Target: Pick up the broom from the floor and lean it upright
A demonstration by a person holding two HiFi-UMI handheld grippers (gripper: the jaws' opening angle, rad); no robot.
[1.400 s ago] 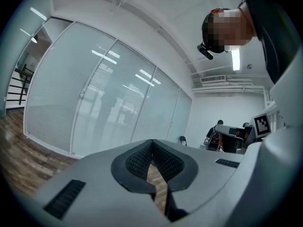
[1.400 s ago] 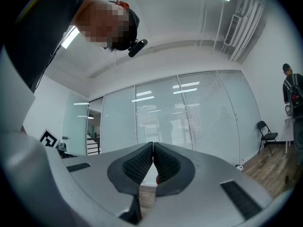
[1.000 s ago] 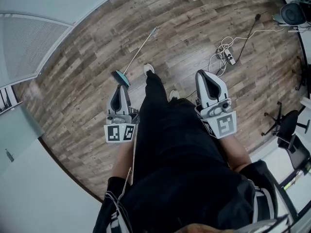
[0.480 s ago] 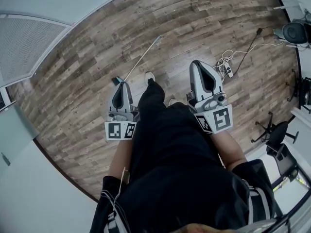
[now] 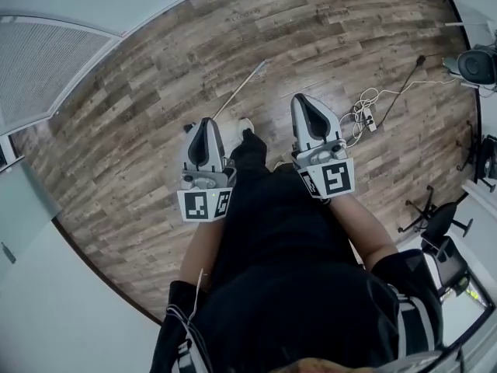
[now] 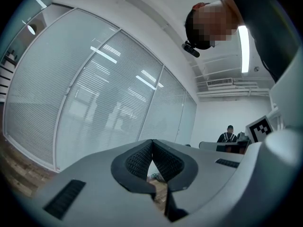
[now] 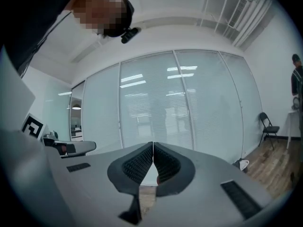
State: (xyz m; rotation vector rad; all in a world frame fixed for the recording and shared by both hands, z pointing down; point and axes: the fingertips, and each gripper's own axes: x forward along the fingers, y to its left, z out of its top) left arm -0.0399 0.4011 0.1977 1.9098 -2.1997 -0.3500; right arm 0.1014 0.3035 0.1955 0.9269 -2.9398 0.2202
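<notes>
Underfoot, brown wood-plank floor (image 5: pixel 132 154), edged at upper left by a frosted glass partition wall (image 5: pixel 46 68). Lower down, the person's black trousers (image 5: pixel 287 270). Held out level on either side, grey left gripper (image 5: pixel 206 124) and grey right gripper (image 5: pixel 303 101), each pressed together at the tips, pinching nothing. Flat on the floor ahead, long thin pale-handled broom (image 5: pixel 241 89), head end mostly hidden behind the left gripper. Off right, white power strip (image 5: pixel 370 120) with looped cable.

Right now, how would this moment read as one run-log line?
stage: before pickup | broom: lying on floor, untouched | left gripper: shut, empty | right gripper: shut, empty
</notes>
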